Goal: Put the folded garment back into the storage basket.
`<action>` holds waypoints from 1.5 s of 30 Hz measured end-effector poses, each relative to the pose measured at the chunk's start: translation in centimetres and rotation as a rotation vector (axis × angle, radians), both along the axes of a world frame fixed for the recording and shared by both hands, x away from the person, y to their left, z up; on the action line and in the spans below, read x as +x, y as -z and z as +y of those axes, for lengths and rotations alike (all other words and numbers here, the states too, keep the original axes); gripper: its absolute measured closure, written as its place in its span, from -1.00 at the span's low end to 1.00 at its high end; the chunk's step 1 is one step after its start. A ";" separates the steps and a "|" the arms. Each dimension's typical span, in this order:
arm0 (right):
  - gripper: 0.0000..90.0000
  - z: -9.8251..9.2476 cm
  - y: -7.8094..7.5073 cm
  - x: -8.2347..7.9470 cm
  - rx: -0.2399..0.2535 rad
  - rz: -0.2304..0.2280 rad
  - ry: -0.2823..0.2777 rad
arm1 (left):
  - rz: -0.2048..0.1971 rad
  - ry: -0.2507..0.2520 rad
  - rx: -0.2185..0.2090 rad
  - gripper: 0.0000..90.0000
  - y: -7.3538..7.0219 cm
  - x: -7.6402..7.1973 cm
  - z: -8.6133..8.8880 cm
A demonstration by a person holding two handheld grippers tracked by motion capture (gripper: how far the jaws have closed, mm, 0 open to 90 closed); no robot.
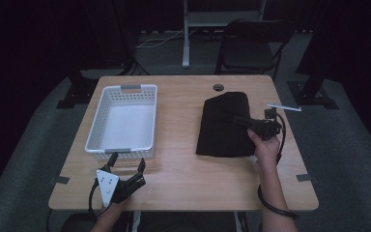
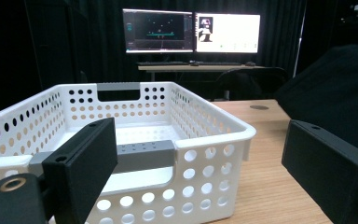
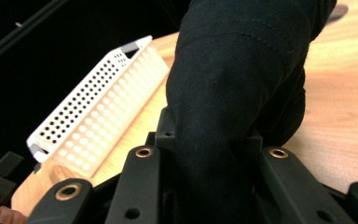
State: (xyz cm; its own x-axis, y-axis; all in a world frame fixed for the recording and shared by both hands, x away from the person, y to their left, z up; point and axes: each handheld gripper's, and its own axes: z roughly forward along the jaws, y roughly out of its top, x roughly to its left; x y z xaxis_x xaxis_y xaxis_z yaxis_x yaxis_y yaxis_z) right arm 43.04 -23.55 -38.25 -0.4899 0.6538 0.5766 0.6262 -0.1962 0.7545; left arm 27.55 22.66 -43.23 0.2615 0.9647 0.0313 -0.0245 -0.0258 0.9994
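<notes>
**Count of things at the worktop**

One worktop (image 1: 183,169), light wood, with one round cable hole (image 1: 218,87) near its 12 o'clock edge.

One white perforated basket (image 1: 98,123), at about 9 o'clock on the worktop, with two grey handles, one on each short end.

One folded black cloth (image 1: 222,125), at about 3 o'clock.

Two hand-held grippers: the left hand-held gripper (image 1: 127,164) at about 7 o'clock and the right hand-held gripper (image 1: 241,121) at about 3 o'clock, each with two black jaws.

One black chair (image 1: 251,46) beyond the 12 o'clock edge.

Two lit monitors (image 2: 191,31), side by side on one far desk (image 2: 200,67).
</notes>
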 end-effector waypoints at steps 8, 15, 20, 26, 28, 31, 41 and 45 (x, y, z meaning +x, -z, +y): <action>0.60 -0.8 -2.1 -0.8 0.063 -0.049 -0.021 | -0.005 0.010 -0.001 -0.74 0.0 -0.1 0.1; 0.60 -1.0 -4.7 -1.0 0.089 -0.091 -0.032 | 0.002 0.009 0.003 -0.74 0.0 0.0 0.0; 0.60 -1.0 -6.0 -1.5 0.104 -0.119 -0.044 | -0.005 0.008 -0.002 -0.74 0.0 -0.1 0.1; 0.60 -0.6 -6.2 -1.5 0.118 -0.125 -0.060 | 0.011 0.015 0.011 -0.74 0.0 0.1 0.0; 0.60 -0.5 -6.2 -1.5 0.120 -0.123 -0.061 | 0.011 0.023 0.010 -0.74 0.0 0.1 0.0; 0.60 -0.2 -6.1 -1.4 0.137 -0.122 -0.072 | 0.011 0.024 0.010 -0.74 0.0 0.1 0.0; 0.60 2.2 -6.4 -0.7 0.143 -0.134 -0.116 | 0.010 0.025 0.010 -0.74 0.0 0.1 0.0; 0.60 3.6 -6.6 -0.2 0.142 -0.137 -0.139 | 0.012 0.026 0.011 -0.74 0.0 0.1 0.1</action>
